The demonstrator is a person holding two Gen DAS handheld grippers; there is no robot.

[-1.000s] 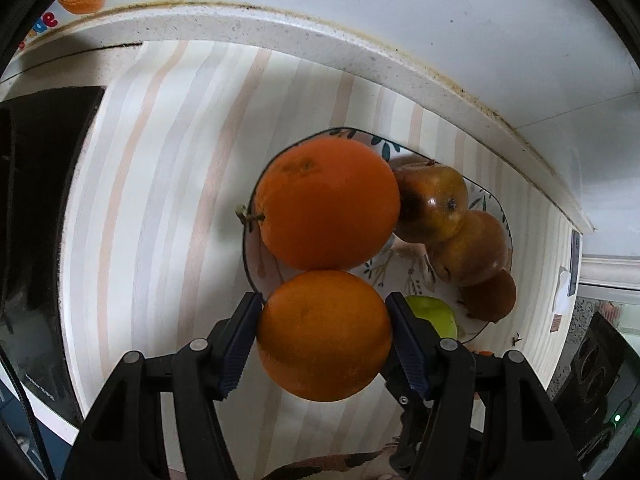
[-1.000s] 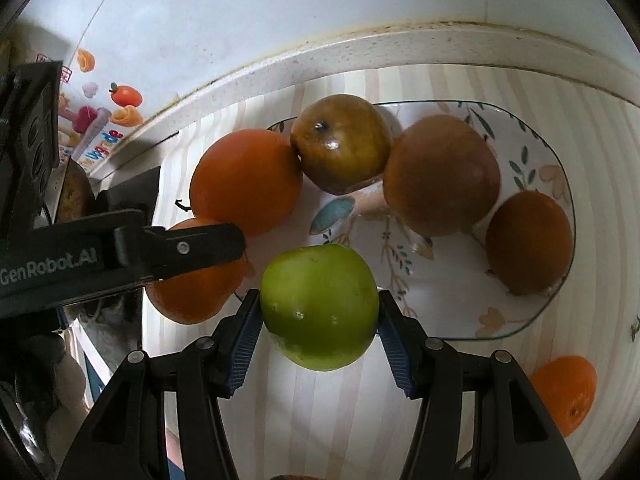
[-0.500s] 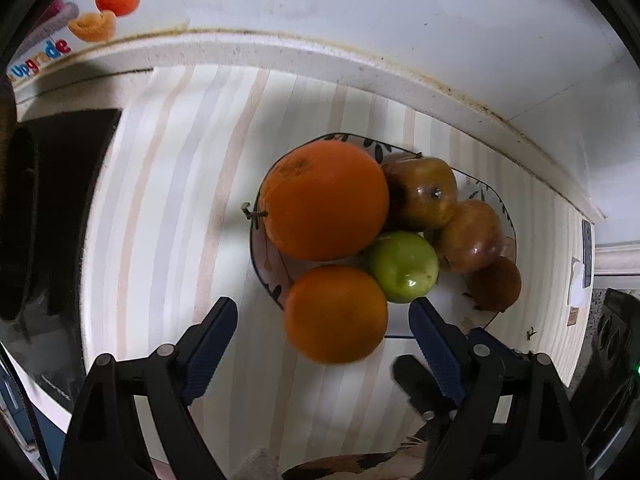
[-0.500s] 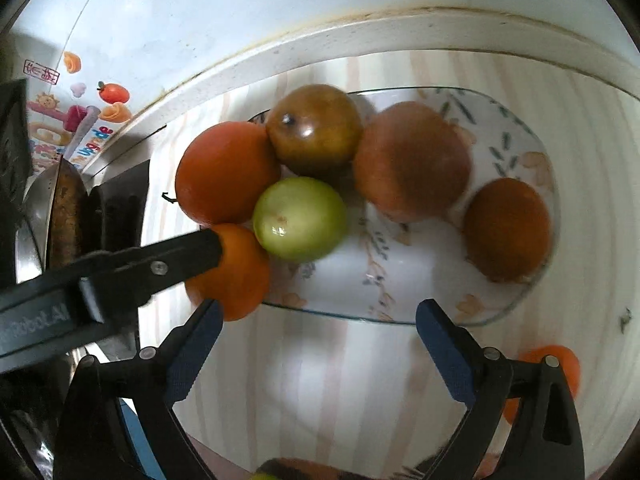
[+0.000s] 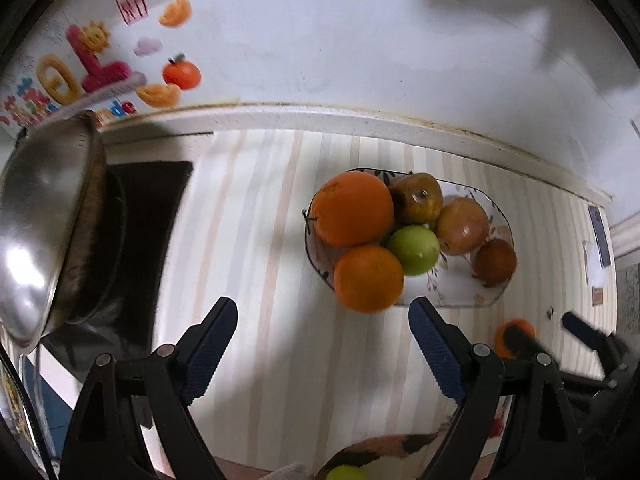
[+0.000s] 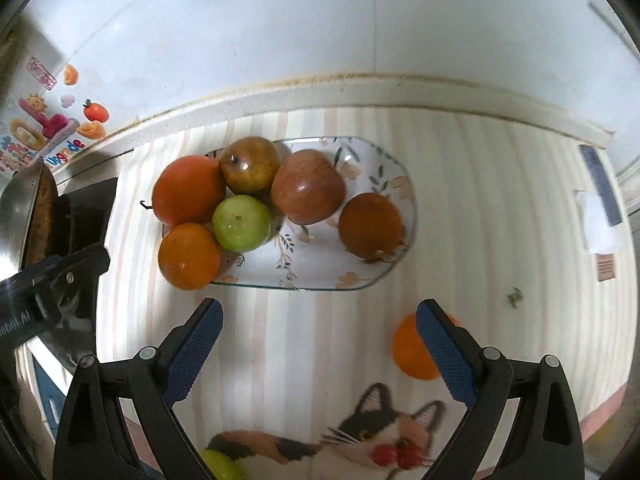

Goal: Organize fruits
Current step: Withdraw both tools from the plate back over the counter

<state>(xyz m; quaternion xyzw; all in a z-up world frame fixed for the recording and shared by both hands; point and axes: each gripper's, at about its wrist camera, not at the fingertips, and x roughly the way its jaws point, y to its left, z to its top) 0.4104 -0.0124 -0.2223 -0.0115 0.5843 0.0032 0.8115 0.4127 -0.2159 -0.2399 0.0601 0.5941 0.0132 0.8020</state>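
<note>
A floral glass plate on the striped mat holds two oranges, a green apple, two reddish apples and a brown fruit. My left gripper is open and empty, in front of the plate. My right gripper is open and empty, also in front of the plate. A loose orange lies on the mat beside the right finger. A green fruit shows at the bottom edge.
A steel wok sits on a black stove at the left. A white tiled wall with fruit stickers runs behind. A cat picture marks the mat's near edge. Small items lie at far right.
Both grippers let go of their fruit onto the plate, the left its orange, the right the green apple. Both then opened wide and drew back and up from the plate.
</note>
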